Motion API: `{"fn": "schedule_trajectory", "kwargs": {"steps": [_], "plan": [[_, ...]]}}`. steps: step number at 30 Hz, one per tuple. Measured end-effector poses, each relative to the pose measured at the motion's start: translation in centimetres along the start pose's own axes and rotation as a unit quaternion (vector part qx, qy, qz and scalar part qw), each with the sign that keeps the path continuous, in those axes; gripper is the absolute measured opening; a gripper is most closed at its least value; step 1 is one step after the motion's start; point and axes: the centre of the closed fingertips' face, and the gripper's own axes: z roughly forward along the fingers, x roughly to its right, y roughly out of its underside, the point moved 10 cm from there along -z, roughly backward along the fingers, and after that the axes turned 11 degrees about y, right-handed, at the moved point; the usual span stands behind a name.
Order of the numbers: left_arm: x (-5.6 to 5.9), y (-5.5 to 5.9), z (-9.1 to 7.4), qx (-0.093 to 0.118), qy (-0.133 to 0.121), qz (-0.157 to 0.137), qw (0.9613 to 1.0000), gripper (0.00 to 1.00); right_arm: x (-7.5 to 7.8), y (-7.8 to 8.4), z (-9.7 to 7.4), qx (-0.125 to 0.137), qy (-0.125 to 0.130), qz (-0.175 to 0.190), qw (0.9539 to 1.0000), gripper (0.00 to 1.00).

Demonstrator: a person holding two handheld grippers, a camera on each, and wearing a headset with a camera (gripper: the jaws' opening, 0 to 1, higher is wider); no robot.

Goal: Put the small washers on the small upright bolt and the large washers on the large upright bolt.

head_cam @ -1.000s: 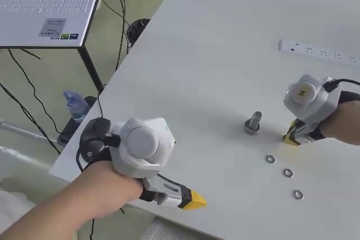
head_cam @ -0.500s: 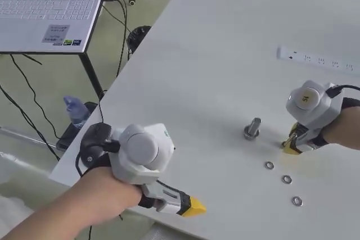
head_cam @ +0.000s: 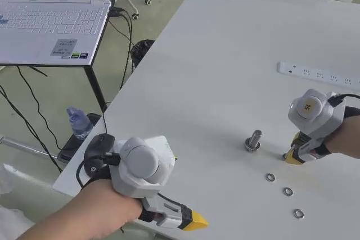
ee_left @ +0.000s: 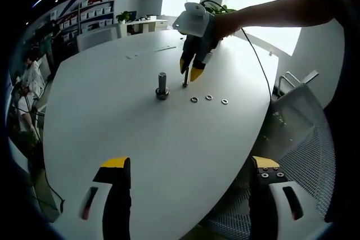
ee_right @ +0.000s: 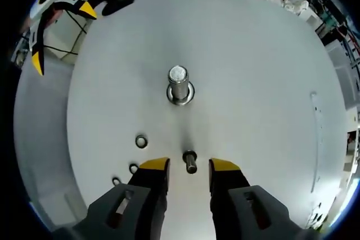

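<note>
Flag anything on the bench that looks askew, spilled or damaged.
Nothing stands out. The large bolt and small bolt both stand upright on the white table, and three small washers lie flat in a loose row beside them.

I see white domed housings and yellow-tipped jaws on both. Left gripper [head_cam: 194,221]: black cable [head_cam: 93,158] at 9 o'clock. Right gripper [head_cam: 293,157]: round yellow sticker [head_cam: 307,106] on top, black lead [head_cam: 344,97] at 2 o'clock.

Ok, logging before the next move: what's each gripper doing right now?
Left gripper: open, holding nothing.
Right gripper: open, jaws either side of the small bolt, with gaps, not clamped on it.
</note>
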Motion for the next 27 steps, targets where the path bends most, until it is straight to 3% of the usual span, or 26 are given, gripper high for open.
{"fn": "schedule_trajectory", "kwargs": {"steps": [16,19,23,27], "plan": [[0.2,-1.4,-0.9,0.035,-0.018,0.033,0.9987,0.95,0.5,0.0,-3.9,0.003,0.015,0.016,0.9998,0.31],[0.1,-1.4,-0.9,0.037,-0.018,0.033,0.9986,0.95,0.1,0.1,-4.4,0.006,0.020,0.015,0.9997,0.31],[0.2,-1.0,-0.9,0.023,-0.019,0.045,0.9985,0.96,-0.2,0.3,-4.4,0.009,0.022,0.014,0.9996,0.31],[0.3,-0.9,-1.0,0.027,-0.013,0.040,0.9987,0.99,-0.8,0.4,-4.6,0.013,0.021,0.023,0.9994,0.31]]}}
